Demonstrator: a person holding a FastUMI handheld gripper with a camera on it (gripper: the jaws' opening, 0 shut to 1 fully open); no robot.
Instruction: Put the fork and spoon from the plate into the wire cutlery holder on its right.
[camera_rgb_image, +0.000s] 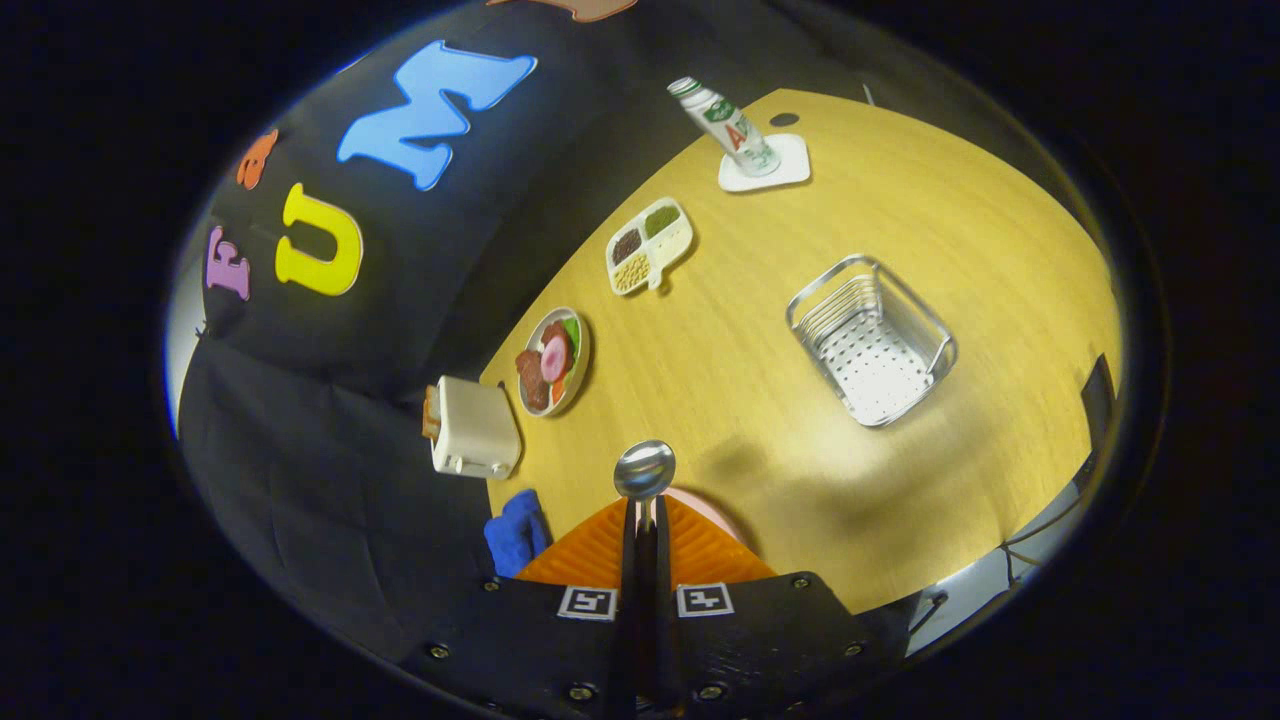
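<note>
My gripper (645, 515) is shut on the handle of a metal spoon (644, 468), whose shiny bowl sticks out just past the fingertips, held above the wooden table (760, 330). A sliver of the pink plate (718, 508) peeks out from behind the fingers, low and close. The wire cutlery holder (872, 340), a rectangular metal basket with a perforated floor, stands well beyond the fingers and to their right, with nothing in it that I can see.
A white toaster (472, 428) and a blue cloth (518, 532) sit left of the fingers. Farther out are a plate of food (553, 362), a divided dish (648, 245) and a bottle (728, 126) on a white coaster. The table's edge curves along the dark cloth.
</note>
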